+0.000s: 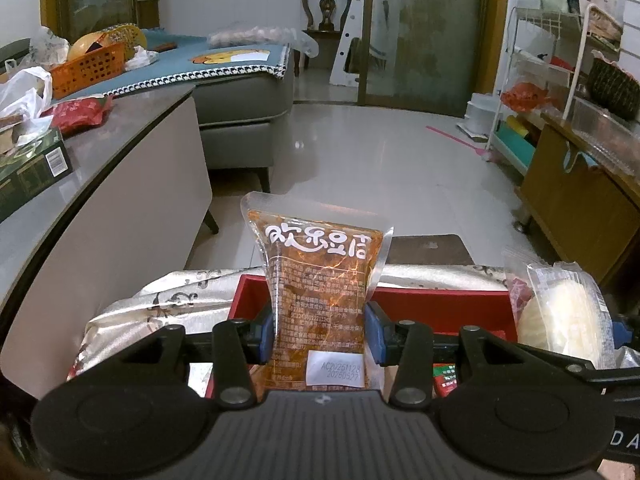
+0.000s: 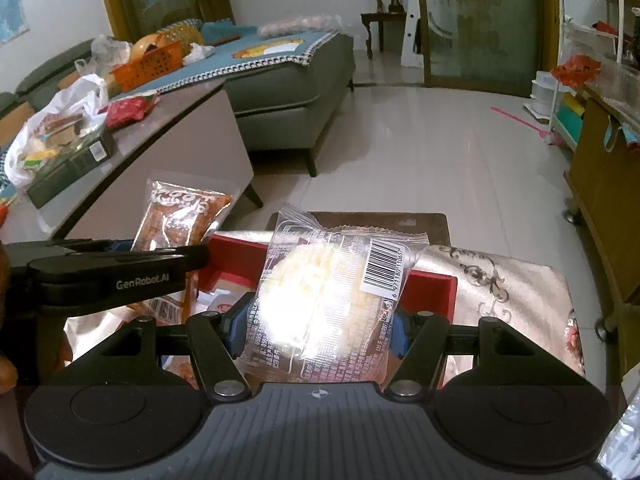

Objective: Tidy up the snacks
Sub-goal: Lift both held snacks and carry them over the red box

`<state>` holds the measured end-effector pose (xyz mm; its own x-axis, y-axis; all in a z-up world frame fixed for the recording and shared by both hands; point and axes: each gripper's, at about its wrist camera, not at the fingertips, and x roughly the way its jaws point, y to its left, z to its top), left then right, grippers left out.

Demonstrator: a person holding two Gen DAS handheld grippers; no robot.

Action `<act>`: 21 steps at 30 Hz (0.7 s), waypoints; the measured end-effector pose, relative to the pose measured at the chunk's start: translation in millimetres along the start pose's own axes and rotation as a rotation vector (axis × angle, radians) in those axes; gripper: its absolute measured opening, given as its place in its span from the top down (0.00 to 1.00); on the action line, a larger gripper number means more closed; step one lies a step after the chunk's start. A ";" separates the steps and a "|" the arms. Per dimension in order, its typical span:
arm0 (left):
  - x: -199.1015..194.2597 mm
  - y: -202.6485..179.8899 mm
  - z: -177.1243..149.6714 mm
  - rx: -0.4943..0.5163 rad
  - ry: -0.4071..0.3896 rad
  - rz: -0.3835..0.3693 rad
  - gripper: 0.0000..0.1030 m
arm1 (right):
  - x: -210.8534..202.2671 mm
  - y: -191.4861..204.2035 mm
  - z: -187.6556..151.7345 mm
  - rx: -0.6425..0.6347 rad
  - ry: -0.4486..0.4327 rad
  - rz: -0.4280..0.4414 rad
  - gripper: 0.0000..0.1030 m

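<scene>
My left gripper (image 1: 319, 330) is shut on an orange-brown tofu snack packet (image 1: 318, 276), held upright above a red box (image 1: 436, 306). My right gripper (image 2: 320, 330) is shut on a clear-wrapped white round pastry (image 2: 320, 300) with a barcode, held over the same red box (image 2: 430, 294). The pastry also shows at the right of the left wrist view (image 1: 560, 316). The tofu packet (image 2: 180, 216) and the left gripper's arm (image 2: 120, 268) show at the left of the right wrist view. More snack packets lie inside the box, mostly hidden.
The box sits on a silver patterned cloth (image 2: 504, 280) over a small table. A grey counter (image 1: 100, 168) at left holds a dark box (image 1: 32, 168), a red packet and plastic bags. A sofa (image 1: 244, 92), a wooden cabinet (image 1: 580, 208) and a wire rack stand around tiled floor.
</scene>
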<state>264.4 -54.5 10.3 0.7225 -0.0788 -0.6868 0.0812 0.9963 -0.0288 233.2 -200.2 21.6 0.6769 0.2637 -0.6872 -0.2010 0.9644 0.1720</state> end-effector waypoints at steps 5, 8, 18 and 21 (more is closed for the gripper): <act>3.2 0.0 -1.3 0.004 0.010 0.004 0.63 | 4.1 -1.2 -1.7 0.002 0.014 -0.004 0.32; 5.6 -1.0 -3.6 0.007 0.019 0.006 0.63 | 7.5 -1.2 -3.5 0.001 0.025 -0.007 0.32; 13.7 -2.8 -11.8 0.022 0.047 0.012 0.63 | 22.4 -1.0 -11.9 -0.005 0.075 -0.019 0.32; 16.6 -2.8 -13.9 0.027 0.056 0.016 0.63 | 27.5 -0.4 -14.8 -0.010 0.093 -0.023 0.32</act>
<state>266.6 -58.1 -11.0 0.6845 -0.0602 -0.7266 0.0894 0.9960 0.0017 241.5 -193.7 -7.8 0.6129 0.2380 -0.7535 -0.1938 0.9697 0.1487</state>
